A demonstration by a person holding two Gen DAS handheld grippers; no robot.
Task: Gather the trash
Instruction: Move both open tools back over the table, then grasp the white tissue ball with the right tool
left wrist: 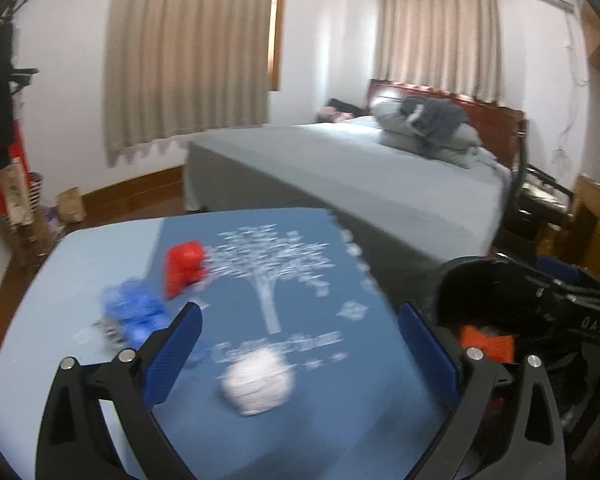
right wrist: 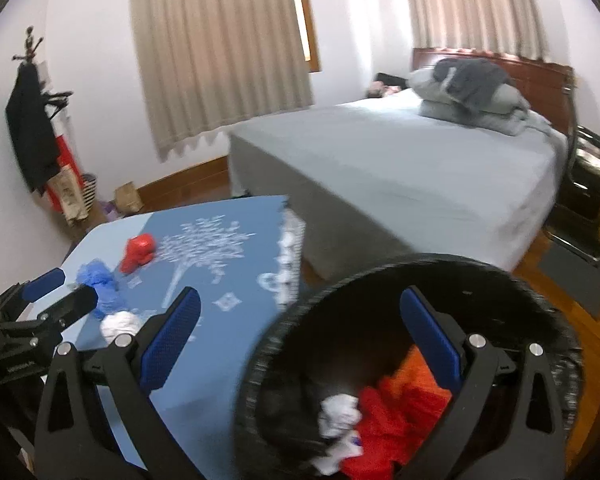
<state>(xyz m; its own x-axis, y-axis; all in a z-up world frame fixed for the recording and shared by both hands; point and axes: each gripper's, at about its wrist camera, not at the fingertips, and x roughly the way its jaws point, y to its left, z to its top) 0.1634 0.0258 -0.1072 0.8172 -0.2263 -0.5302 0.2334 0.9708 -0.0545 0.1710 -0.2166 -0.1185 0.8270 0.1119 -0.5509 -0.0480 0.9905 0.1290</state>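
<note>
Left gripper, jaws spread and empty, is hovering with a white paper wad lying between them; right gripper, likewise spread, is straddling the black waste bin's near rim.

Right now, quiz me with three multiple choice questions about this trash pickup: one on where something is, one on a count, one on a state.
1. Where does the white wad lie?
A. on the blue tablecloth
B. on the bed
C. on the floor

2. How many pieces of trash remain on the table?
A. one
B. three
C. five

3. How do the right tongs stand?
A. shut on a red wad
B. open and empty
C. shut on the bin's rim

Answers: 1 A, it sits by the tree print; 2 B, the white wad, the red wad and the blue wad; 3 B, spread over the black bin, gripping nothing.
</note>
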